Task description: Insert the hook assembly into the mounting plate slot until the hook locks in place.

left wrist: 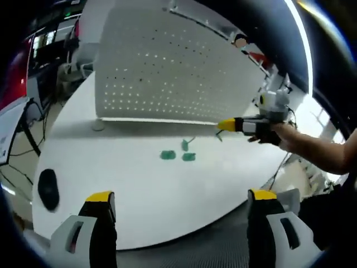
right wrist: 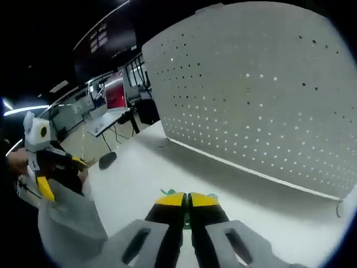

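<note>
White table (left wrist: 139, 184) bears small green hooks (left wrist: 177, 155) — left jaws wide apart, right jaws closed, grasp unclear.

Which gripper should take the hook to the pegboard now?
Right. The right gripper is shut on a green hook, near the pegboard. The left gripper is open and back from the green hooks on the table.

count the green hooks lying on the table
3: one at left, one beside it, one just behind them, below the pegboard. The right tongs may hide another.
</note>
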Demonstrator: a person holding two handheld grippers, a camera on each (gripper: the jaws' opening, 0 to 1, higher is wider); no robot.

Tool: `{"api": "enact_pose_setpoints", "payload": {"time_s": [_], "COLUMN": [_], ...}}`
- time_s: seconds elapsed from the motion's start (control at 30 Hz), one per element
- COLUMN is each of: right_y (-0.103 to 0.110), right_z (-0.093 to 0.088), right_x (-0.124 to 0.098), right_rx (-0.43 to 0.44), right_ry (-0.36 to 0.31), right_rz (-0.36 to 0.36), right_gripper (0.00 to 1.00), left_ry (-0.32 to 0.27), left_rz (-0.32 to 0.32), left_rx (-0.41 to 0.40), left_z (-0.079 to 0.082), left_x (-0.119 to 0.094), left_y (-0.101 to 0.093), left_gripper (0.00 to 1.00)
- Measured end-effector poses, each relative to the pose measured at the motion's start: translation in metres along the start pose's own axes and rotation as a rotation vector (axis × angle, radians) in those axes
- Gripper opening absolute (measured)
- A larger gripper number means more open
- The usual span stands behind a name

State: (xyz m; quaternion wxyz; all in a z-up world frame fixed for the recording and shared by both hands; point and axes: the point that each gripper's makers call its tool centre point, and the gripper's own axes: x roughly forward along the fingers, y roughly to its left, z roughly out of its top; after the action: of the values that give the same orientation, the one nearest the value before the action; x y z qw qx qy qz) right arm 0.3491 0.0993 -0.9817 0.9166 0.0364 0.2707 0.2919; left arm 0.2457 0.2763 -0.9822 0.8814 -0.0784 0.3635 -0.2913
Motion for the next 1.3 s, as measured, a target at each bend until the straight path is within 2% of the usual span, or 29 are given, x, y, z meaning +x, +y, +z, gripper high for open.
{"api": "enact_pose_setpoints", "payload": {"time_s": [0.07,0.1,0.17,0.47,0.53,0.77,0.83,0.97,1.07,1.2,1.3], "right_y": [0.010,0.014,0.025,0.074,0.084,0.113,0.126,0.139,0.146,0.154,0.158], "right_z": [0.012,0.015,0.023,0.047,0.050,0.044,0.043,0.045,0.047,0.050,0.050], "right_x": [-0.004,-0.006,-0.010,-0.024,-0.025,-0.023,-0.023,-0.024,-0.026,-0.029,-0.029], "right_rx": [0.033,0.038,0.038,0.168,0.203,0.231,0.237,0.250,0.233,0.203,0.192], "right_ry": [-0.052,-0.061,-0.089,-0.227,-0.246,-0.238,-0.237,-0.259,-0.270,-0.284,-0.289], "right_rz": [0.007,0.010,0.018,0.084,0.103,0.148,0.191,0.210,0.216,0.230,0.238], "right_gripper": [0.00,0.00,0.00,0.00,0.00,0.00,0.00,0.00,0.00,0.00,0.00], "left_ry": [-0.023,-0.043,-0.059,-0.071,-0.069,-0.079,-0.079,-0.117,-0.124,-0.105,-0.127], "left_rz": [-0.013,-0.020,-0.024,-0.050,-0.057,-0.097,-0.120,-0.178,-0.195,-0.242,-0.269], "left_rx": [-0.033,-0.061,-0.070,-0.097,-0.094,-0.091,-0.094,-0.175,-0.191,-0.183,-0.215], "left_z": [0.009,0.015,0.023,0.036,0.036,0.040,0.041,0.045,0.045,0.041,0.043], "left_x": [0.003,0.005,0.008,0.019,0.021,0.026,0.026,0.025,0.024,0.022,0.020], "left_y": [-0.003,-0.005,-0.007,-0.017,-0.019,-0.031,-0.036,-0.044,-0.046,-0.056,-0.061], "left_gripper": [1.00,0.99,0.98,0.95,0.94,0.89,0.85,0.77,0.68,0.45,0.37]}}
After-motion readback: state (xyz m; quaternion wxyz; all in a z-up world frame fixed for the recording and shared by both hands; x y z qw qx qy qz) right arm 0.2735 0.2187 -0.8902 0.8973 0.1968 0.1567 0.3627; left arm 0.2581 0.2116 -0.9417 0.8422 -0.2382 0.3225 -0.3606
